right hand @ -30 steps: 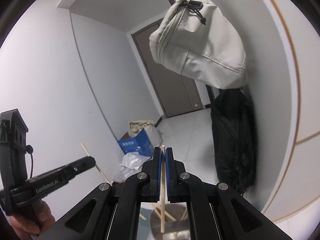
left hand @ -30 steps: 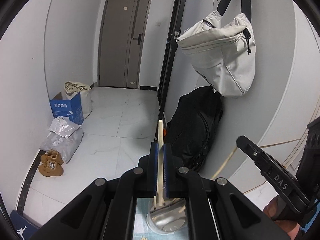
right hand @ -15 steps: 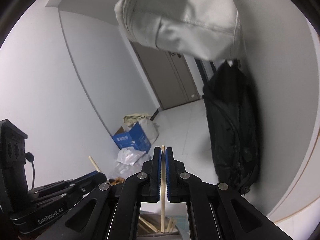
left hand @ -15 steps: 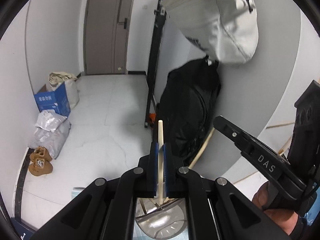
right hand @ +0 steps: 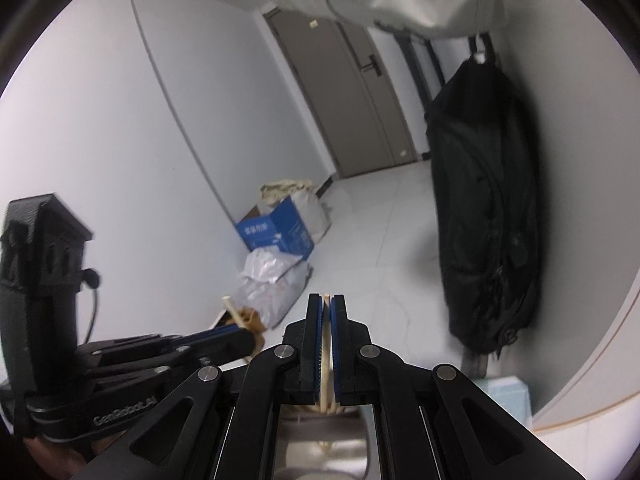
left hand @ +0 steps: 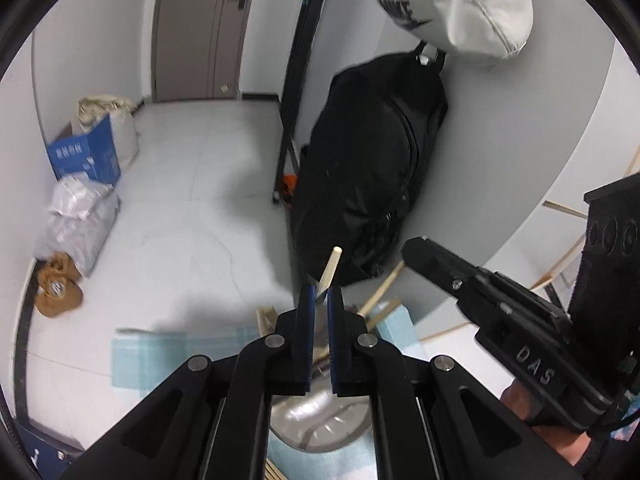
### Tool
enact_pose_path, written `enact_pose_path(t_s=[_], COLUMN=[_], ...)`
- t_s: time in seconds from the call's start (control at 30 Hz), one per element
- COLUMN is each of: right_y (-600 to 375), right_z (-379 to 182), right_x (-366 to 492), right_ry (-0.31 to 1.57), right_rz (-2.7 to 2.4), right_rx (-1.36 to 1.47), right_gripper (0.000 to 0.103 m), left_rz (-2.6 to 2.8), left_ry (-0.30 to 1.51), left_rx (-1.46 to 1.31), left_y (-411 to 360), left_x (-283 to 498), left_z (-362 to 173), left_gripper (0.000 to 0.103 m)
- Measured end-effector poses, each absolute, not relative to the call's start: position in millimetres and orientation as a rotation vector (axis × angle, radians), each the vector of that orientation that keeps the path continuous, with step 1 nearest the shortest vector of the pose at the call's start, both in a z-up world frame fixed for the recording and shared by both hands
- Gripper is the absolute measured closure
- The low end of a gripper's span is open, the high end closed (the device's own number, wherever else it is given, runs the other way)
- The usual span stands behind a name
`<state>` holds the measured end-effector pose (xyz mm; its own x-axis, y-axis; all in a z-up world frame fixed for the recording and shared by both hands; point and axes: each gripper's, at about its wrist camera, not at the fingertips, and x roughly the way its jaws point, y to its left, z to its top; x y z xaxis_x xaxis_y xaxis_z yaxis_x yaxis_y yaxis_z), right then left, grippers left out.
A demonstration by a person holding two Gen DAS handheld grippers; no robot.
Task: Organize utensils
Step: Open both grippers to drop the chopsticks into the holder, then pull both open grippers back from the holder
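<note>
From your left wrist camera, the left gripper (left hand: 319, 294) is closed on a pale wooden chopstick (left hand: 330, 266), whose tip leans up to the right past the blue pads (left hand: 306, 320); its lower length is hidden behind the fingers. Directly below sits a metal container (left hand: 320, 420), mostly covered by the gripper body, on a light blue mat (left hand: 160, 354). More wooden sticks (left hand: 382, 312) lean out of it, though how many is hard to tell. Your right gripper (left hand: 412, 250) comes in from the right edge, with a second chopstick (left hand: 380, 292) below its tip (your hand under it is cut off by the frame).

From the right wrist camera, the right gripper (right hand: 327, 304) is clamped narrow on its chopstick (right hand: 327, 344), only a thin sliver showing between the pads. The container (right hand: 320, 448) beneath is blurred and largely blocked. The left gripper (right hand: 244, 334) shows at lower left, its chopstick tip (right hand: 232, 308) poking above; motion blur softens the black backpack (right hand: 484, 220)
</note>
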<state>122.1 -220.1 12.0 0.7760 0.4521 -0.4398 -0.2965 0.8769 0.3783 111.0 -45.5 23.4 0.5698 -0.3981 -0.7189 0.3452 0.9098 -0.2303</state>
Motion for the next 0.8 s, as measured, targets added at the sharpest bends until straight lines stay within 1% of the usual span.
enact_pose_path(t_s=[0.07,0.13,0.2,0.23,0.27,0.33,0.4,0.47,0.57,0.6,0.67,0.73,0.8], right_y=[-219,-219,-224,-226,-228,-233,-239,-248,-253,-254,-256,-257,-255], right_z=[5,2,2,4,7,12,17,20,26,29,33,38,43], right_x=[122,119,113,108,102,91,81,69,51,46,36,25,17], right_ry=[0.562,0.569,0.562,0.546,0.528,0.5,0.488,0.466,0.431,0.425,0.414,0.397,0.383], right_rz=[0.411,0.418,0.44,0.448,0.438,0.417,0.395,0.379,0.355,0.351,0.344,0.334,0.325], right_rx=[0.283,0.28,0.302,0.311,0.309,0.308,0.318,0.354,0.346,0.347,0.352,0.349,0.336], right_gripper=[0.099,0.095,0.086,0.077,0.064,0.055,0.048,0.034,0.028,0.028,0.022,0.018,0.016], left_rz=[-0.447,-0.468,-0.453,-0.442,-0.432,-0.418,-0.396,-0.37,-0.324,-0.306,-0.271,-0.243,-0.239], left_ry=[0.86,0.869,0.855,0.846,0.835,0.809,0.783,0.772,0.76,0.744,0.719,0.702,0.69], left_rx=[-0.061,-0.078,-0.112,-0.118,-0.125,-0.136,-0.13,-0.134,-0.128,-0.121,-0.086,-0.044,-0.046], left_y=[-47,-44,-37,-35,-32,-27,-24,-23,-21,-22,-20,-22,-18], left_x=[110,108,105,103,101,95,86,78,69,63,57,49,42], left_z=[24,29,37,40,42,49,53,53,53,55,56,58,60], left_gripper=[0.1,0.1,0.098,0.093,0.089,0.065,0.053,0.052,0.051,0.051,0.049,0.041,0.038])
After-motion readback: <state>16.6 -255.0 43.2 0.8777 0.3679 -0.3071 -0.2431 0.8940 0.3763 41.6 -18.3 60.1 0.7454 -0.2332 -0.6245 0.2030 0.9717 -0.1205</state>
